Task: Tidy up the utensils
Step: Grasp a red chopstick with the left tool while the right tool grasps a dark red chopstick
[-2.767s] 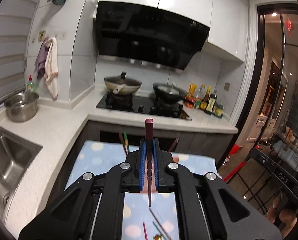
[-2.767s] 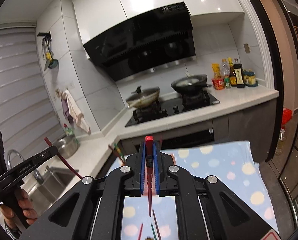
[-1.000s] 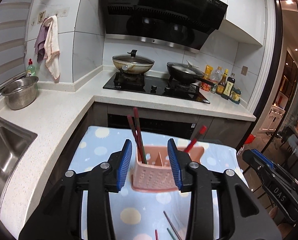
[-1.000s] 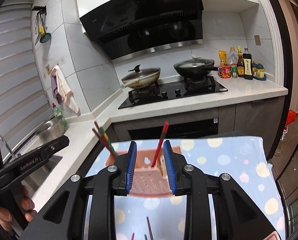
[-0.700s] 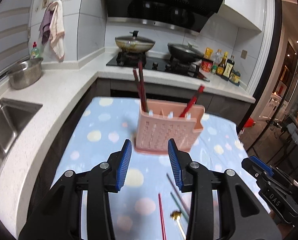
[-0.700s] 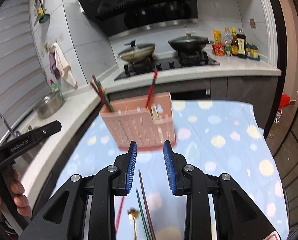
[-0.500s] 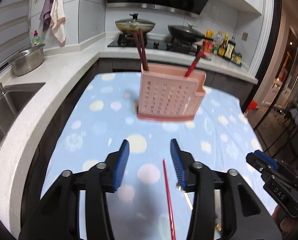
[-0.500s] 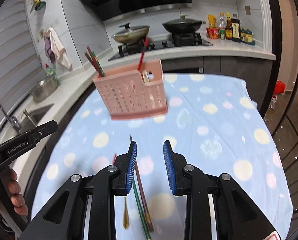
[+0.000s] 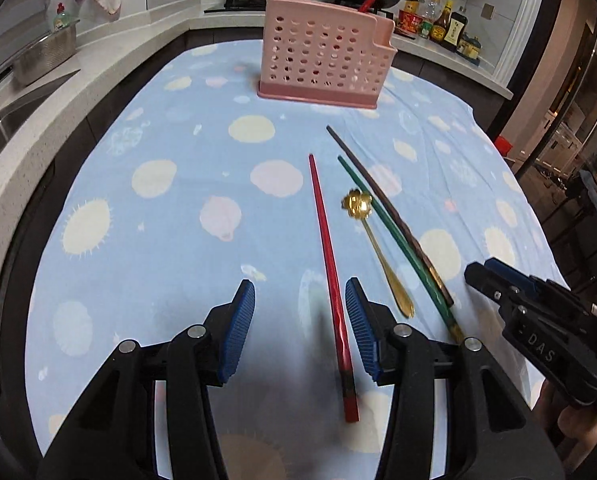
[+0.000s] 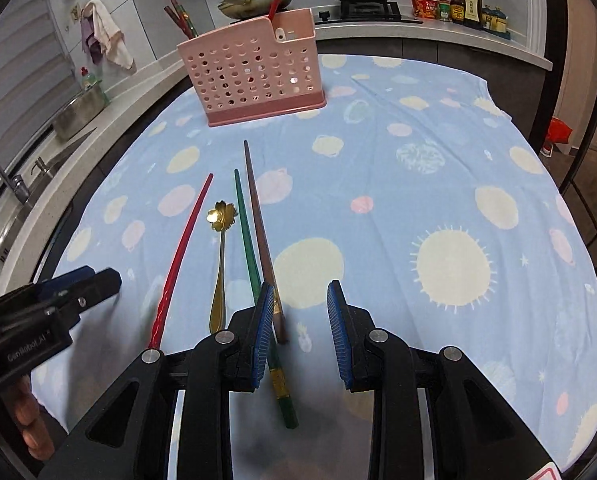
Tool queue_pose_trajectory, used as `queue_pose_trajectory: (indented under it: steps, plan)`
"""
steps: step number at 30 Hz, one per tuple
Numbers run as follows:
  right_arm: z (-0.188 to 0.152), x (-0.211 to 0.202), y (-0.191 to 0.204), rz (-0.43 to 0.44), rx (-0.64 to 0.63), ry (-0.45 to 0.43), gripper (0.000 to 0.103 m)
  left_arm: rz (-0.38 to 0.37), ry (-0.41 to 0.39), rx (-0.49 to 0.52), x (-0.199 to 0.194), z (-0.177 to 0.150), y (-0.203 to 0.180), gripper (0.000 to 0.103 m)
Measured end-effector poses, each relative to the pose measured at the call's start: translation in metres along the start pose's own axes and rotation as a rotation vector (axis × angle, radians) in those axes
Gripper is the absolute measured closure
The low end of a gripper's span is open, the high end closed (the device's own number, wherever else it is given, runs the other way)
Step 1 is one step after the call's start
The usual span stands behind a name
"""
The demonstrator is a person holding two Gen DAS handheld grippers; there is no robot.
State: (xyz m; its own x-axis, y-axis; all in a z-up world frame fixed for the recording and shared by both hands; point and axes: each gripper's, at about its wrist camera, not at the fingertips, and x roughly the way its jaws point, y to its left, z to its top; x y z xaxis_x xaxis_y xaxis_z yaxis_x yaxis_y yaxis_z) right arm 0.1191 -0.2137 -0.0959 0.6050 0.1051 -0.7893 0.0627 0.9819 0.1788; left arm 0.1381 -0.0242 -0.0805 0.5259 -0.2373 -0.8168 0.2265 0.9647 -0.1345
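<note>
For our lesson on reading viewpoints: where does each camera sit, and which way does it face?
Left wrist view: sits on the open left gripper, looking down at the red chopstick; right gripper alongside.
Right wrist view: sits on the open right gripper, over the green chopstick; fingers show.
Shared: pink perforated plastic caddy, gold flower-shaped spoon.

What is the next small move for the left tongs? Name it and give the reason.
Probably lower the left tongs a little and close on the red chopstick. They are open, having just widened, and the chopstick lies flat on the cloth between the pads, nearer the right one, not yet gripped.
</note>
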Motion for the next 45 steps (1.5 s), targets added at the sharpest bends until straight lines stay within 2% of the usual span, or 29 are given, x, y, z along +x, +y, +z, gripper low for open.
queue_pose_trajectory:
  steps: [6, 19, 22, 24, 29, 31, 35, 45]
  plan:
    - [-0.002, 0.01, 0.009, 0.005, -0.032, 0.019, 0.077, -0.015, 0.048, 0.005, 0.004, -0.026, -0.002, 0.058]
    - [-0.003, 0.025, 0.005, 0.009, -0.032, 0.047, 0.093, -0.053, 0.091, 0.027, 0.007, -0.043, -0.014, 0.063]
    - [-0.004, 0.024, 0.001, 0.009, -0.02, 0.049, 0.093, -0.055, 0.091, 0.033, 0.007, -0.043, -0.015, 0.064]
    - [-0.007, 0.025, 0.0, 0.006, -0.019, 0.054, 0.094, -0.056, 0.093, 0.037, 0.008, -0.043, -0.015, 0.072]
    - [-0.01, 0.027, 0.004, 0.005, -0.035, 0.057, 0.094, -0.055, 0.089, 0.047, 0.01, -0.044, -0.016, 0.083]
    - [-0.011, 0.027, 0.006, 0.003, -0.043, 0.054, 0.094, -0.054, 0.085, 0.052, 0.01, -0.044, -0.017, 0.084]
    - [-0.011, 0.026, 0.003, 0.014, -0.028, 0.057, 0.094, -0.065, 0.085, 0.055, 0.011, -0.044, -0.017, 0.095]
    - [-0.016, 0.002, -0.007, 0.037, 0.025, 0.033, 0.096, -0.09, 0.07, 0.024, 0.0, -0.044, -0.011, 0.096]
